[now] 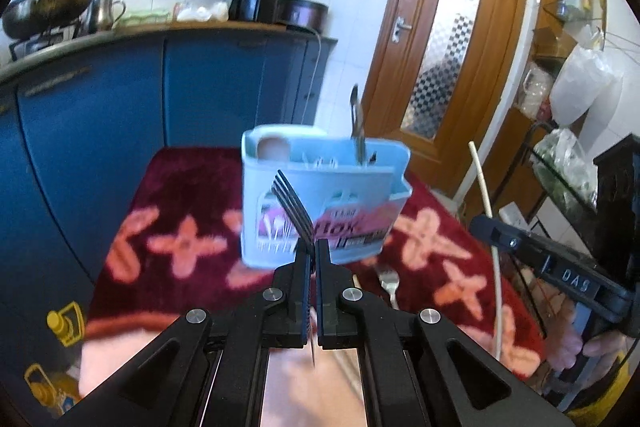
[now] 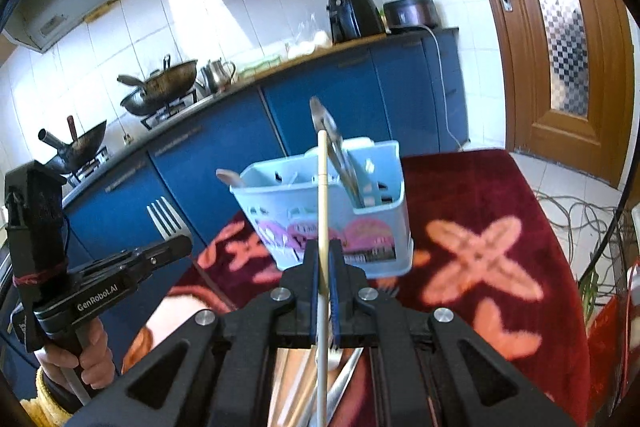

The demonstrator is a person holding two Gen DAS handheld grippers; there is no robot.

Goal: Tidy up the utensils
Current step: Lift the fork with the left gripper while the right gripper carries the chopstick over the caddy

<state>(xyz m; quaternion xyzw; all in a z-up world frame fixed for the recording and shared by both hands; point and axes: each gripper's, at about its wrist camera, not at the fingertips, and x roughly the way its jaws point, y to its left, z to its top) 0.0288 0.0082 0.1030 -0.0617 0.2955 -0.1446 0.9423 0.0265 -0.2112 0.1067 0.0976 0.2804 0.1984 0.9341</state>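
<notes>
My left gripper (image 1: 313, 247) is shut on a metal fork (image 1: 291, 205) whose tines point up and away. Just beyond it a light blue utensil caddy (image 1: 320, 195) stands on the table with a metal spoon (image 1: 356, 119) upright in its right compartment. My right gripper (image 2: 323, 247) is shut on a pale chopstick (image 2: 322, 187) that rises in front of the caddy (image 2: 368, 227). Metal utensils (image 2: 336, 143) lean in the caddy, and a wooden spoon tip (image 2: 230, 177) shows at its left end. The right wrist view shows the left gripper (image 2: 186, 241) with its fork (image 2: 166, 217) at left.
A dark red cloth with pink flowers (image 2: 480, 259) covers the table. Another fork (image 1: 390, 285) lies on it in front of the caddy, and more utensils (image 2: 344, 379) lie under my right gripper. Blue cabinets (image 1: 120, 107) stand behind, a wooden door (image 1: 448, 47) to the right, and cables (image 2: 576, 215) on the floor.
</notes>
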